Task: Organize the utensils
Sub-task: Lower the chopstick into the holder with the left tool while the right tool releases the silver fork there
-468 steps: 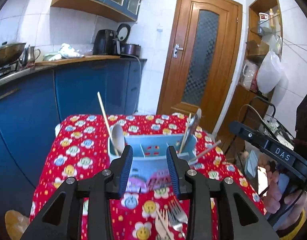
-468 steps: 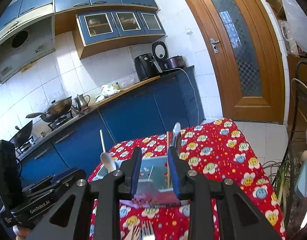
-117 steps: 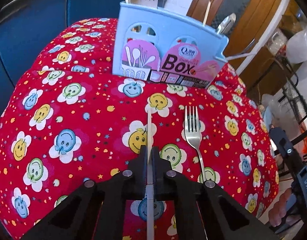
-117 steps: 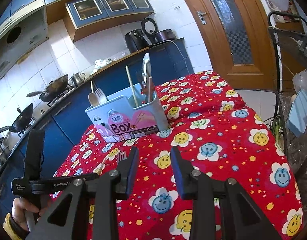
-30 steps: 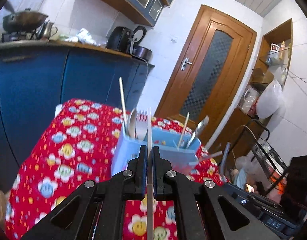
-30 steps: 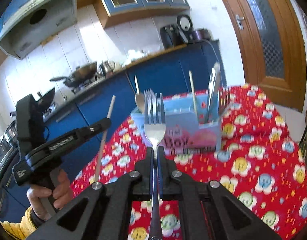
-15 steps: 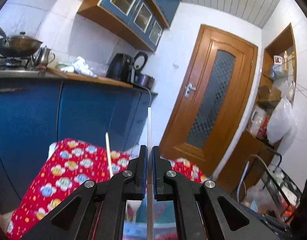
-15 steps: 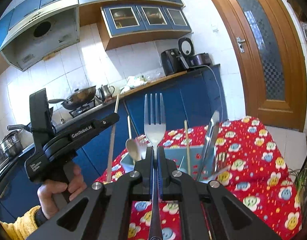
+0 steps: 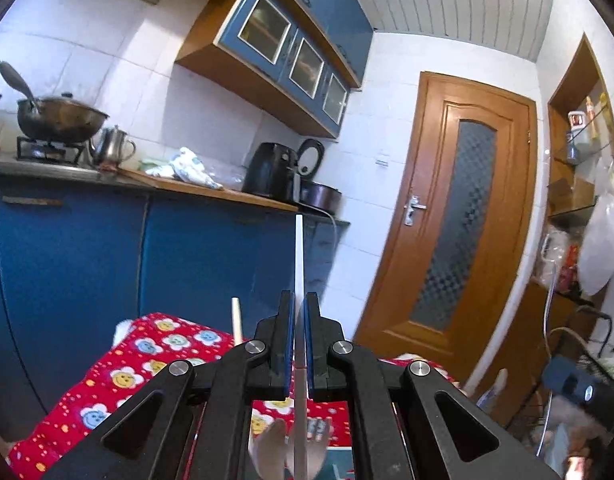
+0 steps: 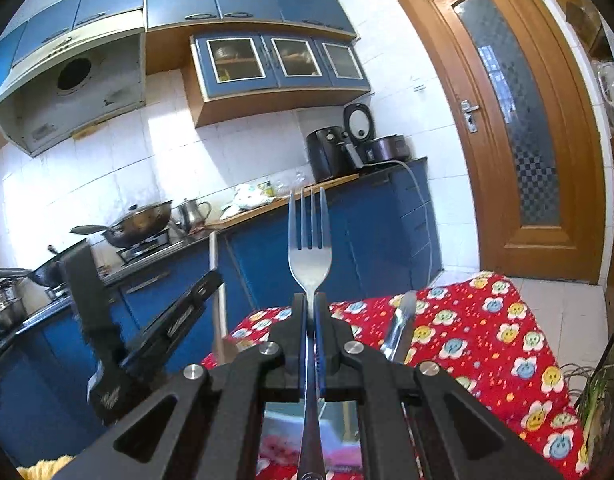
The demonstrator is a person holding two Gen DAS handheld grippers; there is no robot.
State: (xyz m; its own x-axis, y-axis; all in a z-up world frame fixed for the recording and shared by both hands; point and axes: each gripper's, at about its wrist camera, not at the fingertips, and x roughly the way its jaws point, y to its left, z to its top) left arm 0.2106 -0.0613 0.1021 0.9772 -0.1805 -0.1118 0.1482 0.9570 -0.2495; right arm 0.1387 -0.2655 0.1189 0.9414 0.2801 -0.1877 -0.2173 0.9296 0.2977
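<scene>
Both wrist views tilted up above the table (image 10: pixel 487 332), sharing counter (image 9: pixel 211 190), door (image 10: pixel 519 120)

A table covered by a red cloth printed with smiling flower faces (image 10: pixel 487 340) carries the things. A pale blue plastic utensil box (image 10: pixel 339 420) stands directly on the cloth, near its edge toward the blue kitchen cabinets (image 10: pixel 387 232); much of the box is hidden behind the gripper.
</scene>
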